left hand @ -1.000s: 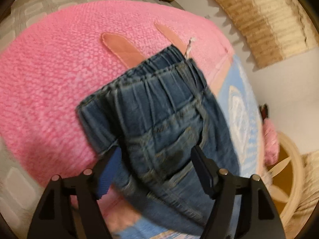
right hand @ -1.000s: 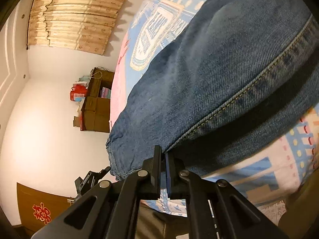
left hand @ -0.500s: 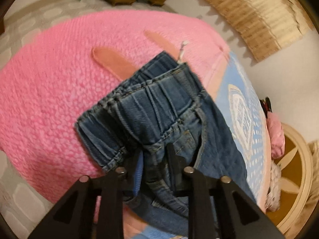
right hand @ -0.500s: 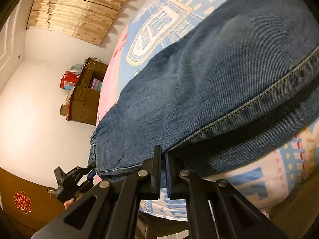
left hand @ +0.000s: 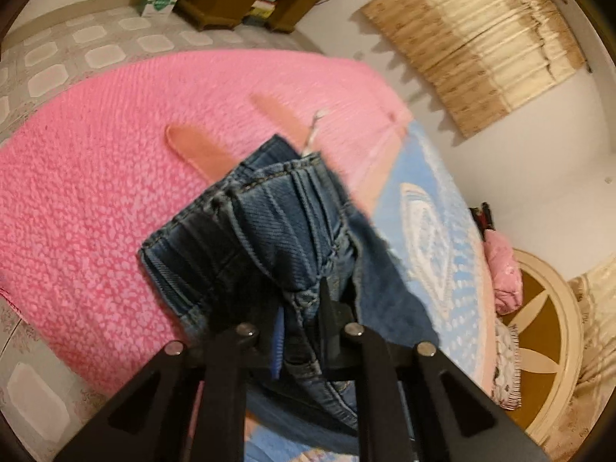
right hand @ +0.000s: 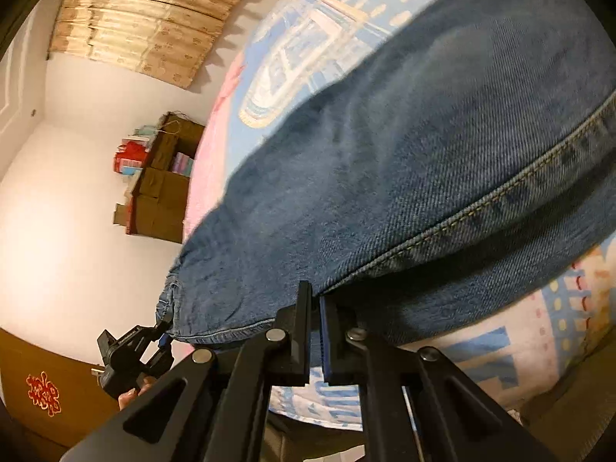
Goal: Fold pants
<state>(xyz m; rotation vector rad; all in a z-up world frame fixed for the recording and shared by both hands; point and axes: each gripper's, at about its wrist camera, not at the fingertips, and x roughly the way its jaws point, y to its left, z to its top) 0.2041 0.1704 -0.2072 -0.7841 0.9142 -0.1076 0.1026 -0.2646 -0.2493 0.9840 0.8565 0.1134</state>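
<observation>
Left gripper (left hand: 300,327) now clamped on jeans (left hand: 269,238) waistband, was open second ago. Right gripper (right hand: 313,331) pinching leg edge. Jeans on bed (left hand: 77,192). Ready to lift, fold.

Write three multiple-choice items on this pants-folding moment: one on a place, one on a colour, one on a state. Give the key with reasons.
1. Where does the waistband end of the jeans lie?
A. on the pink blanket
B. on the floor
C. on a chair

2. What colour is the stitching along the jeans' seam in the right wrist view?
A. white
B. yellow-tan
C. red

3. How does the left gripper stand?
A. wide open above the bed
B. shut on nothing
C. shut on the jeans

Key: 1 A, the waistband rests over the pink knit. 2 B, tan thread runs along the seam. 3 C, bunched denim sits between its jaws; the right gripper likewise pinches the jeans' edge.
</observation>
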